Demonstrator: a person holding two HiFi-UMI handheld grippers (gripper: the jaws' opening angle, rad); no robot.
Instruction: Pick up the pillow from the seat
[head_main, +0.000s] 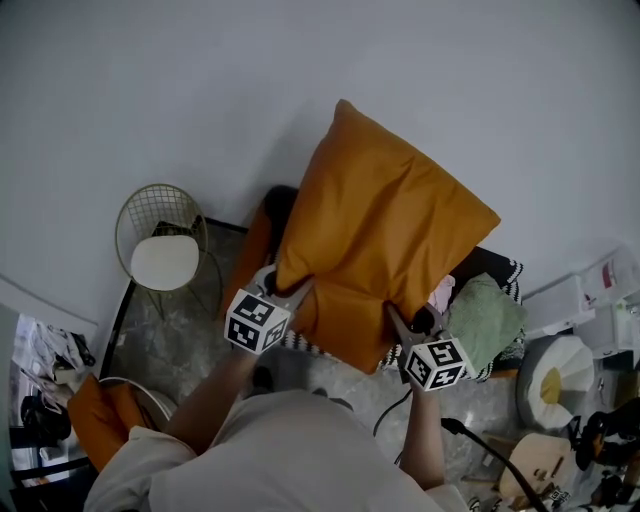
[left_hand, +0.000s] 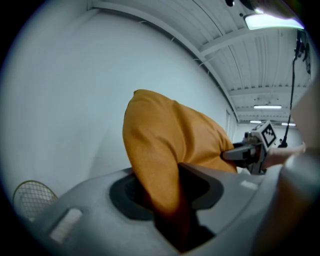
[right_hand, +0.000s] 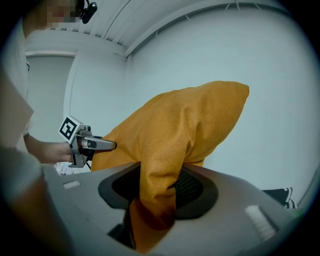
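Observation:
An orange pillow (head_main: 385, 225) hangs in the air in front of the grey wall, held by its two lower corners. My left gripper (head_main: 292, 292) is shut on the pillow's lower left corner, and the orange cloth (left_hand: 152, 165) fills the gap between its jaws in the left gripper view. My right gripper (head_main: 397, 322) is shut on the lower right edge, with a fold of the pillow (right_hand: 165, 165) pinched between its jaws. Each gripper shows in the other's view: the right gripper (left_hand: 231, 154) and the left gripper (right_hand: 111, 145). The dark seat (head_main: 490, 262) lies below and behind the pillow.
A wire chair (head_main: 165, 238) with a white cushion stands at the left. A second orange cushion (head_main: 95, 415) lies lower left. A green cloth (head_main: 485, 318) rests on the seat's right end, with boxes and clutter (head_main: 590, 320) beyond it.

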